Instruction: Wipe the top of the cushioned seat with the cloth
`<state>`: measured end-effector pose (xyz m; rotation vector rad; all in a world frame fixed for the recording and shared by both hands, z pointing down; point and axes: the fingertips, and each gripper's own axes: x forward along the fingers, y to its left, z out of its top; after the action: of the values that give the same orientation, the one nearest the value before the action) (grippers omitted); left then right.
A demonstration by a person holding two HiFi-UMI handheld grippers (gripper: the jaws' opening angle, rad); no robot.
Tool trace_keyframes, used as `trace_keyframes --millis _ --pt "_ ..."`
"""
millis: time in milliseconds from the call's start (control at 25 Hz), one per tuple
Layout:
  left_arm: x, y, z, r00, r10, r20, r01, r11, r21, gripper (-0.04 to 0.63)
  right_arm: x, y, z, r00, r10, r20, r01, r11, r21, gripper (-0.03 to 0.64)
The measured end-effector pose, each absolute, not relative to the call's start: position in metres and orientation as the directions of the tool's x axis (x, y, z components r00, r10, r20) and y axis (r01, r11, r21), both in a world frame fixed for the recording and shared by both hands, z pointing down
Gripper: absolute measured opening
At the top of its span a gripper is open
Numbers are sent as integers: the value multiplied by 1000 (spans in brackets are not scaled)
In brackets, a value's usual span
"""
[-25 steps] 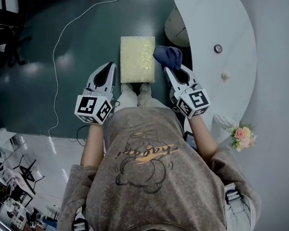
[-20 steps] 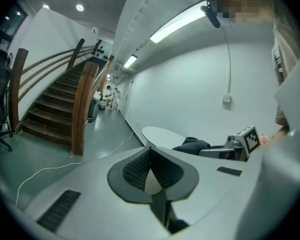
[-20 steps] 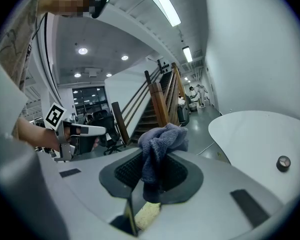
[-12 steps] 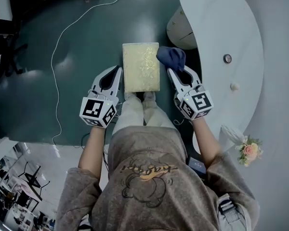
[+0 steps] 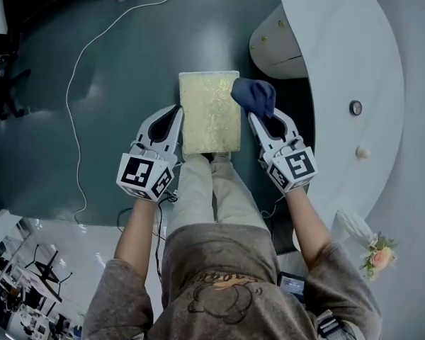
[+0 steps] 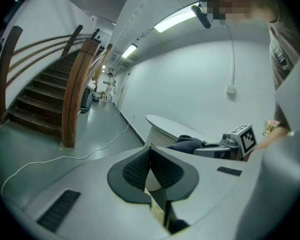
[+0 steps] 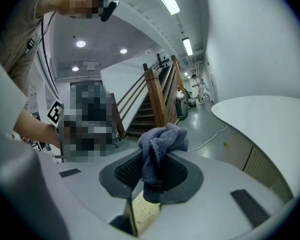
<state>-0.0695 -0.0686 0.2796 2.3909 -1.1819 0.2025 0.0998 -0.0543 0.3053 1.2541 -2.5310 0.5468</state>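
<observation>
A pale yellow cushioned seat (image 5: pixel 209 112) stands on the teal floor in front of the person's feet. My right gripper (image 5: pixel 257 116) sits at the seat's right edge, shut on a dark blue cloth (image 5: pixel 253 95) that bunches above its tips. In the right gripper view the cloth (image 7: pixel 160 146) sticks up from between the pads, with a bit of the seat (image 7: pixel 146 211) below. My left gripper (image 5: pixel 176 113) hovers at the seat's left edge, jaws shut with nothing in them. The left gripper view shows the pads (image 6: pixel 149 169) pressed together, and the cloth (image 6: pixel 186 144) beyond.
A curved white counter (image 5: pixel 347 83) runs along the right, close to the right gripper. A white cable (image 5: pixel 74 98) lies on the teal floor to the left. A small flower bunch (image 5: pixel 379 255) sits at lower right. A wooden staircase (image 6: pixel 50 94) stands farther off.
The head camera has shifted, so the seat and both grippers sit lower and farther right in view. Both grippers keep their places beside the seat, the cloth still held.
</observation>
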Motion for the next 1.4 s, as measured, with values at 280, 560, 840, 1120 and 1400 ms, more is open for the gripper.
trace_keyframes --millis 280,560,840,1120,1400 --pt "-75 -83 332 628 -701 339 -776 -526 349 15 82 -62 372 -614 -668 420 -786 568 -245 92" --pt "-87 -81 374 622 -689 372 -782 -520 344 15 56 -72 422 -646 -619 447 -753 612 -243 92" --pt "-92 -79 399 646 -654 393 -763 -543 350 15 25 -110 465 -670 -558 490 -701 694 -168 92" --pt "-104 -72 420 637 -647 419 -770 -521 367 15 -9 -139 535 -649 -508 567 -684 716 -141 92" --pt "-115 -78 433 631 -642 435 -776 -514 366 15 -41 -166 580 -655 -439 615 -630 767 -124 92"
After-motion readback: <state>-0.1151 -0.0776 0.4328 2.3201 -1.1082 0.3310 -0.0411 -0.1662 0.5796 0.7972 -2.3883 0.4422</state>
